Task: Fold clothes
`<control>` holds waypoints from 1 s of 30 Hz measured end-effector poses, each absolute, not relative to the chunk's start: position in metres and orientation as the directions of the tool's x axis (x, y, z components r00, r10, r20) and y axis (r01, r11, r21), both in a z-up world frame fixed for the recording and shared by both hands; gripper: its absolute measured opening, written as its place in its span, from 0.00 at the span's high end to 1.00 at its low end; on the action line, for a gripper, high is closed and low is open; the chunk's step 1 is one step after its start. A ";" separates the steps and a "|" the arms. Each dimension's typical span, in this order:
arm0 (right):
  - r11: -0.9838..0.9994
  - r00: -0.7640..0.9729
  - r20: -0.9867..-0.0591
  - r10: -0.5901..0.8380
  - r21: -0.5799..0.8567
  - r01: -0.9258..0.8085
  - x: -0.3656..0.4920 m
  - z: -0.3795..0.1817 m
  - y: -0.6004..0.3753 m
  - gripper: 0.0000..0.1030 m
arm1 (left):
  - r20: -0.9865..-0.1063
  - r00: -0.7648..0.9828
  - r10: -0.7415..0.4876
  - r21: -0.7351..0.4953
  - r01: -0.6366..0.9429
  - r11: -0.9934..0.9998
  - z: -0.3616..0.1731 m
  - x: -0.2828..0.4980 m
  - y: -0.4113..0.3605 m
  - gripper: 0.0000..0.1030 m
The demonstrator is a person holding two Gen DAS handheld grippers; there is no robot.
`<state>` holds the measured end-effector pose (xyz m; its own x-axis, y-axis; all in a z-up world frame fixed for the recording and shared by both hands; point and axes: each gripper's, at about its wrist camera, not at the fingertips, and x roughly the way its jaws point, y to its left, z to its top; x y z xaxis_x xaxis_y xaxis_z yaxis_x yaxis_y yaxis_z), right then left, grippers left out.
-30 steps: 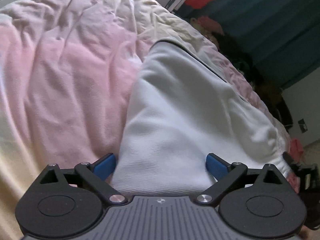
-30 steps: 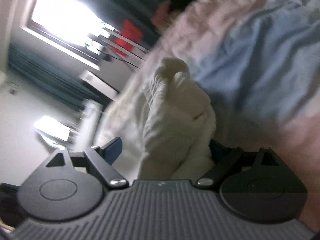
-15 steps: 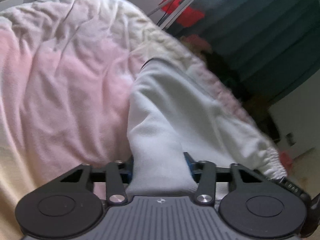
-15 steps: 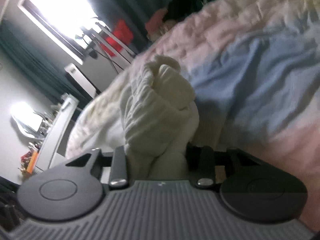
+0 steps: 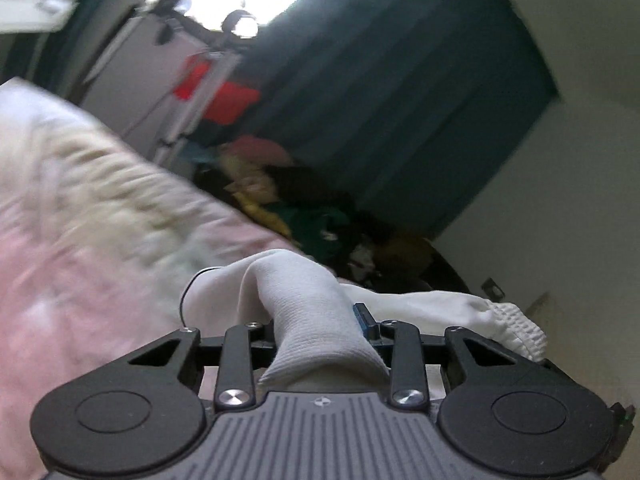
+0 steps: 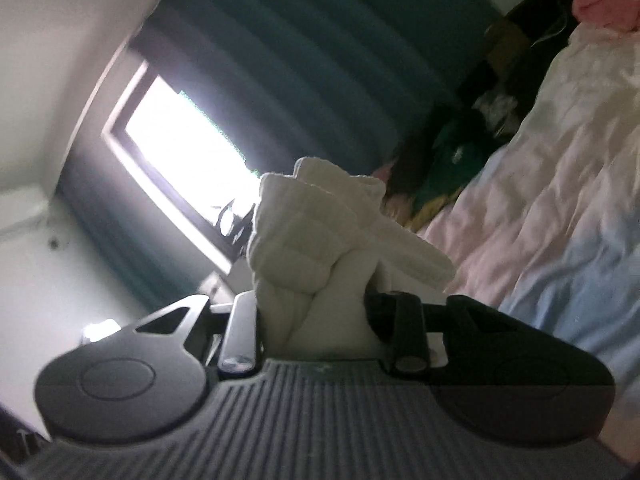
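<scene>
A white knit garment (image 5: 304,304) is pinched in my left gripper (image 5: 320,320), which is shut on a bunched fold of it; the rest of the cloth trails right to a ribbed elastic edge (image 5: 516,324). My right gripper (image 6: 316,300) is shut on another bunched, ribbed part of the white garment (image 6: 312,240), which stands up between the jaws. Both grippers are lifted above the pink and blue bedspread (image 5: 80,280), which also shows in the right wrist view (image 6: 560,208). The fingertips are mostly hidden by cloth.
A pile of mixed clothes (image 5: 312,216) lies past the bed's far edge, before a dark teal curtain (image 5: 400,100). A drying rack with red cloth (image 5: 216,92) stands by a bright window (image 6: 180,140). The view is motion-blurred.
Both grippers closed on the white garment, then lifted and tilted upward; the views now point at curtain and window instead of down at the bed.
</scene>
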<state>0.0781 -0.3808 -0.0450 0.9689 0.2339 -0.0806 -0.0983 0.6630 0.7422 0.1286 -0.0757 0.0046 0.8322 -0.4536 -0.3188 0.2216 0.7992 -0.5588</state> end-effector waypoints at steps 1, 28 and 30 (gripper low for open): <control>0.658 0.975 -0.075 0.209 0.748 -0.084 0.082 -0.044 -0.391 0.68 | -0.320 0.833 -0.451 -0.523 0.242 0.817 0.008 0.145 -0.093 0.67; 0.525 0.826 -0.564 -0.022 0.696 0.489 0.122 -0.181 -0.467 0.56 | -0.627 0.654 -0.422 -0.215 0.376 0.901 -0.128 0.281 -0.220 0.46; 0.540 0.810 -0.585 -0.035 0.671 0.508 0.105 -0.166 -0.463 0.56 | -0.634 0.658 -0.406 -0.176 0.388 0.905 -0.110 0.273 -0.221 0.44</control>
